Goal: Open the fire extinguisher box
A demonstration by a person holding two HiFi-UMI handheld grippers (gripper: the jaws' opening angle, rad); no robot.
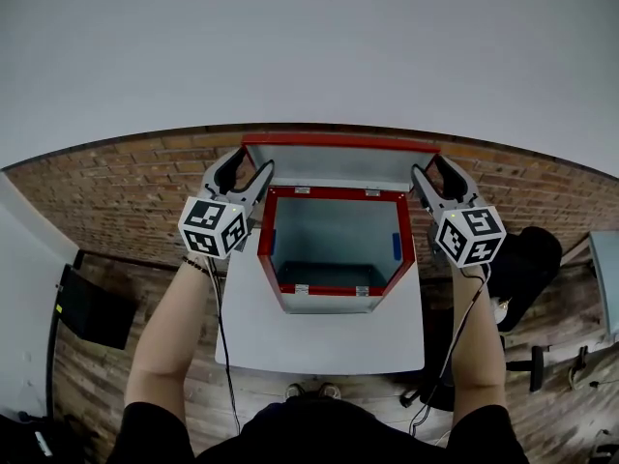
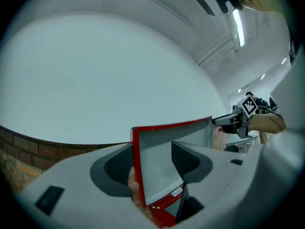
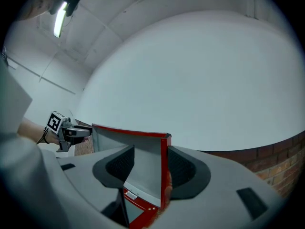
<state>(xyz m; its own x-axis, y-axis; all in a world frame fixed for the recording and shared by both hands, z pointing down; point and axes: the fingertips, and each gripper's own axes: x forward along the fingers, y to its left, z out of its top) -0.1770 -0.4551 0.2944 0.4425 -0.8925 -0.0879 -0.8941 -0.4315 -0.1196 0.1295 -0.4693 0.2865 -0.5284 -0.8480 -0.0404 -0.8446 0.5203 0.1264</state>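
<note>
Two grippers sit at the raised lid of the fire extinguisher box, one at each top corner. The box lies on its back on the white counter, red frame up, with the lid standing upright at the far side.

- Box inside: bare grey walls, with a blue patch on the left wall and one on the right wall. Small silvery fittings sit on the red frame.
- Left gripper: jaws wide apart and straddling the lid's left corner. In the left gripper view the lid fills the gap of the left gripper. Its red side edge is close against the outer jaw; cannot tell whether they touch. The right gripper shows at the lid's far end.
- Right gripper: jaws wide apart and straddling the lid's right corner. In the right gripper view the lid stands between the jaws of the right gripper, with its red edge next to the outer jaw. The left gripper shows beyond the lid.
- Around: a brick wall is behind the counter, under white plaster, and the floor is wooden. A black flat case lies left of the counter and a dark bulky thing right of it. A cable hangs from the left gripper. The person's shoes show at the counter's near edge.
</note>
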